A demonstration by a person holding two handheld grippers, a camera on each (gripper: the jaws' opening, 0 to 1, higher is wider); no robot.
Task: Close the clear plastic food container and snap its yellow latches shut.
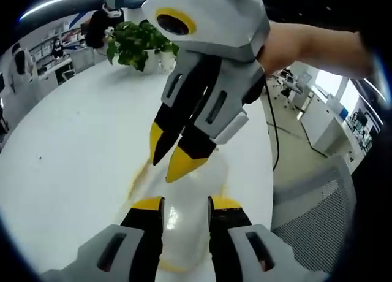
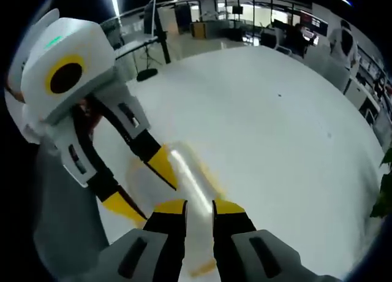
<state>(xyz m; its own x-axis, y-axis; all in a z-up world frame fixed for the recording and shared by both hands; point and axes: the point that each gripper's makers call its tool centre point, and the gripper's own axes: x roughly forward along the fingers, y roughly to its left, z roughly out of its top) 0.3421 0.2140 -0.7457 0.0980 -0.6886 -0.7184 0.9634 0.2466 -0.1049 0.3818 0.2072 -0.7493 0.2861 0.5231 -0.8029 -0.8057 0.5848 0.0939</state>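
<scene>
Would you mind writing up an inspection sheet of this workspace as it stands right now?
Surface: white round table, bare around the work spot.
Job's things: clear plastic food container with yellow trim, blurred; lid and latch state cannot be told.
Clutter: potted plant at the table's far edge.
Grippers: left gripper straddles the container, jaws apart; right gripper likewise, jaws apart at the container. In the left gripper view the right gripper's yellow tips sit nearly together over the container.
Cables: black cable hanging below a person's forearm.
Surroundings: open office with desks, a mesh chair beside the table, people in the background.
</scene>
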